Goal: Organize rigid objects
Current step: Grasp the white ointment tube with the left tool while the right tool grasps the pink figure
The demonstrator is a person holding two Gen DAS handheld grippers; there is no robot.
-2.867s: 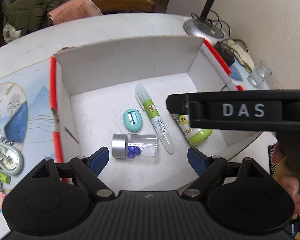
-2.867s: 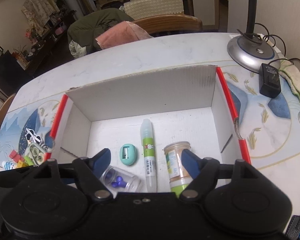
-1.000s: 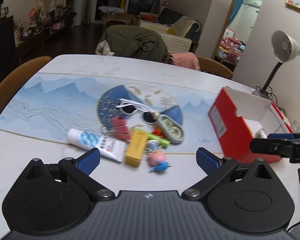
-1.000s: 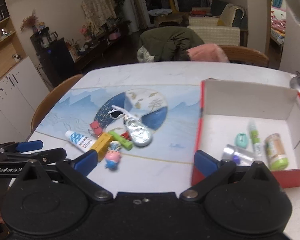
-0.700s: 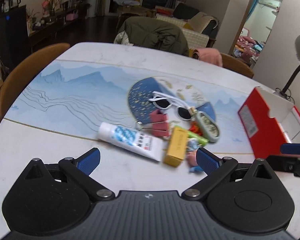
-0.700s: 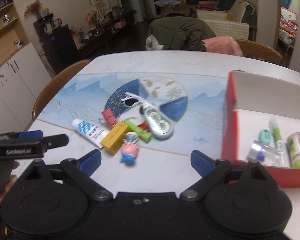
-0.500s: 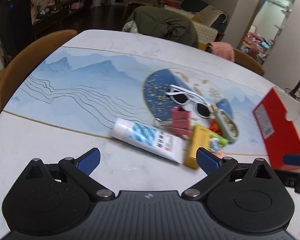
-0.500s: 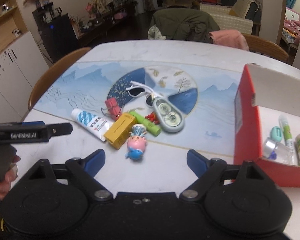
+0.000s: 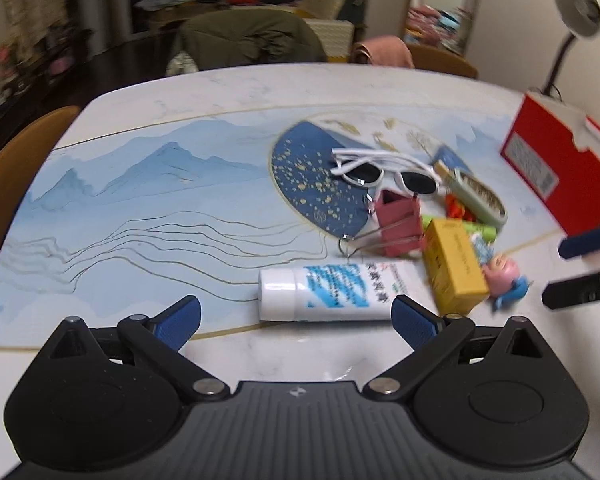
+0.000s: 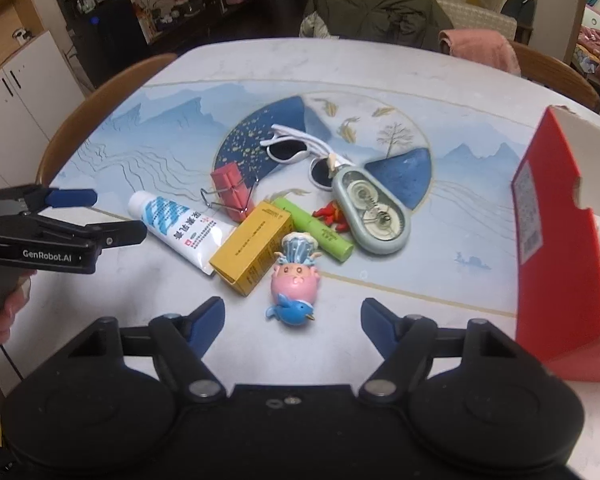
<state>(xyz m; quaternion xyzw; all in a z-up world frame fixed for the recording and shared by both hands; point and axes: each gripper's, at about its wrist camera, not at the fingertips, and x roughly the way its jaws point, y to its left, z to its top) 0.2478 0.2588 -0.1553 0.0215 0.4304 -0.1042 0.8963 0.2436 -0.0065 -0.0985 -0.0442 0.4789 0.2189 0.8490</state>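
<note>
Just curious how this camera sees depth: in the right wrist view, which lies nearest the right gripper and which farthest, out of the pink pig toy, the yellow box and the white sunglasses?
1. Pink pig toy, just ahead of the right gripper, whose empty jaws are closing.
2. Yellow box, slightly left.
3. White sunglasses, far back on the mat.

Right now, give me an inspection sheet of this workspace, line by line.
Surface: round white table with a blue mountain-print mat.
Job's things: white tube, yellow box, pig figurine, green stick, red binder clip, white sunglasses, grey-green oval case, all clustered; red box at the right.
Clutter: small red bits by the case.
Tongs: left tongs open over the tube; right tongs closing, nothing pressed between them.
Cables: nothing seen.
Surroundings: wooden chairs, desk lamp, draped coat.
</note>
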